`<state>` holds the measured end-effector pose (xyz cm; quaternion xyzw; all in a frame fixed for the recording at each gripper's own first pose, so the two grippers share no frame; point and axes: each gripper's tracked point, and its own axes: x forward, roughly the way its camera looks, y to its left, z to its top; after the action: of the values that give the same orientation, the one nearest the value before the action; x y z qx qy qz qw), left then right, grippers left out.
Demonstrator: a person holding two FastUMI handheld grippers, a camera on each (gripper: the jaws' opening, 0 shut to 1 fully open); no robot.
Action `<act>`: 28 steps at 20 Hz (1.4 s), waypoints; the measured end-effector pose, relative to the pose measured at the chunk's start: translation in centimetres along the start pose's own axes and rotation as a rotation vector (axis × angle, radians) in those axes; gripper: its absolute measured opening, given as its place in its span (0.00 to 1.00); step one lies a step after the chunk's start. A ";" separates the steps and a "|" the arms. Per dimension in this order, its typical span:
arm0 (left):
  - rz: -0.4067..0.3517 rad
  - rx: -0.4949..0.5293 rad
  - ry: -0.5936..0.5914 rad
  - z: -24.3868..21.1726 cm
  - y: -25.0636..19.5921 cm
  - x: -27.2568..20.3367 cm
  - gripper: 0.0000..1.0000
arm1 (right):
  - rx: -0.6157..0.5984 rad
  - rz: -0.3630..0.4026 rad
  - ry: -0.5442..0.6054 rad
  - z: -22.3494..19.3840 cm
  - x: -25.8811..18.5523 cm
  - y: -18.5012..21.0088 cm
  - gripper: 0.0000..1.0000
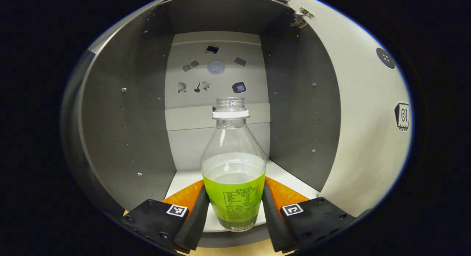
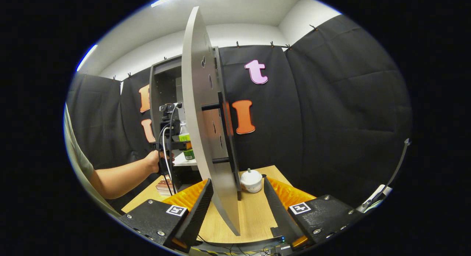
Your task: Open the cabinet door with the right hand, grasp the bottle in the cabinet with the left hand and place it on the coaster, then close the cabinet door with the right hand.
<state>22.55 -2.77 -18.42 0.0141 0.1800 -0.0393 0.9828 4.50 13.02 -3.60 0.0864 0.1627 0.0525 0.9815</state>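
Observation:
A clear, uncapped bottle (image 1: 233, 175) with a green label and some liquid stands on the white shelf (image 1: 182, 180) inside the grey cabinet (image 1: 125, 131). My left gripper (image 1: 234, 186) is shut on it, both fingers pressing the label's sides. The cabinet door (image 1: 368, 120) is swung open to the right. In the right gripper view the door (image 2: 200, 101) is edge-on, and its lower edge lies between the spread fingers of my open right gripper (image 2: 238, 180). A black handle (image 2: 220, 131) runs down the door. Farther off, the left gripper (image 2: 180, 142) and the bottle (image 2: 187, 153) are at the cabinet opening.
A person's hand (image 2: 152, 160) and forearm reach to the cabinet from the left. A small white lidded pot (image 2: 251, 180) sits on the wooden table (image 2: 254, 212) just behind the door. A brownish stacked item (image 2: 163, 186) lies below the cabinet. Cables (image 2: 167, 138) hang from the left gripper.

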 end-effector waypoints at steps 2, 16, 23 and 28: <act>0.027 -0.005 0.000 -0.3 0.3 -1.9 0.80 | 0.008 0.024 -0.010 0.3 -0.1 -0.4 0.87; 0.295 0.046 -0.105 -1.2 5.1 -14.5 0.78 | -0.014 0.175 -0.084 0.4 -0.1 -1.7 0.89; 0.331 -0.002 -0.082 -4.5 10.0 -17.0 0.78 | -0.035 0.133 -0.193 1.4 -0.7 0.6 0.89; 0.331 0.004 -0.097 -5.9 12.7 -18.6 0.78 | -0.097 0.088 -0.230 1.2 -0.6 3.2 0.89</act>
<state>4.21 11.47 -17.12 0.0435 0.1278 0.1221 0.9833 4.04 15.87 -1.73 0.0514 0.0424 0.0931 0.9934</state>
